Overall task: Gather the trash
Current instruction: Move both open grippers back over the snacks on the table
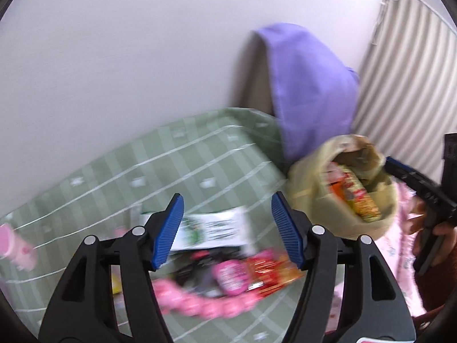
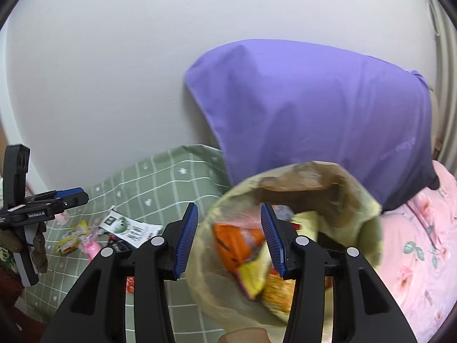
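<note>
Jaws open; left gripper reads "GenRobot.AI".

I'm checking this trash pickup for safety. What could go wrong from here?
The bag sits slumped on soft bedding with its mouth open; wrappers might spill if bumped. The left gripper is open over loose trash; in that blurred view a grab could catch the green sheet too.

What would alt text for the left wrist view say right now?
The left gripper, jaws open and empty, hovers over wrappers strewn on a green checked sheet. To the right sits a yellowish trash bag holding wrappers, with a purple pillow behind it.
</note>
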Motion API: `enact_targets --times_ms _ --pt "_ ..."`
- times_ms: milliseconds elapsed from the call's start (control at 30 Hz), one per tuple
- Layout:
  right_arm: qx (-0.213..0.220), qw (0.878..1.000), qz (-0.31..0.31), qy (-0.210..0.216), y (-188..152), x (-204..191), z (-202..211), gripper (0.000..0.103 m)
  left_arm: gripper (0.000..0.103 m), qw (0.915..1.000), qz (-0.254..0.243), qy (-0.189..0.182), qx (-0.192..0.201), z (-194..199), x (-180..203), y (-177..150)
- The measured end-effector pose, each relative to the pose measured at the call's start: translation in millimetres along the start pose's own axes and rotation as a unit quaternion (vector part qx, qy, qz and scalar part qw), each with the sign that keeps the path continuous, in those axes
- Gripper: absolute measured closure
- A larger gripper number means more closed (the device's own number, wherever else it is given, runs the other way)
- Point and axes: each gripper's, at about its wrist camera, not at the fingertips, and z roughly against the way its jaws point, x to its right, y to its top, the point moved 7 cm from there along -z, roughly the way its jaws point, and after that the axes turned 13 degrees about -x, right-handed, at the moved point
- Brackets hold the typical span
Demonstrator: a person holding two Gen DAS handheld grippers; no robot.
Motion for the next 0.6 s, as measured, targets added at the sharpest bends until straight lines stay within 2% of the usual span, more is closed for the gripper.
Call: enact_targets --times_ms 133,300,433,600 --pt "-0.022 0.999 0.021 0.029 -0.2 -19.4 -13.0 0.054 0.042 0.9981 0.041 0.045 0.001 6.3 -49.9 -20.3" --pt "-0.044 0.997 0.043 0.054 0.0 -38.9 -28.1 0.053 0.042 0.9888 0.111 0.099 -0.003 12.4 -122.4 -52.7" --pt "-0.048 0.995 0.061 0.068 -0.3 -52.2 -34.4 0.053 0.042 0.9797 0.167 0.11 -0.012 14.5 -164.6 -76.9" --pt "-0.05 0.992 0.07 0.093 -0.4 -65.0 -41.5 0.052 0.042 0.9766 0.18 0.114 -0.027 12.1 -179.8 -94.9"
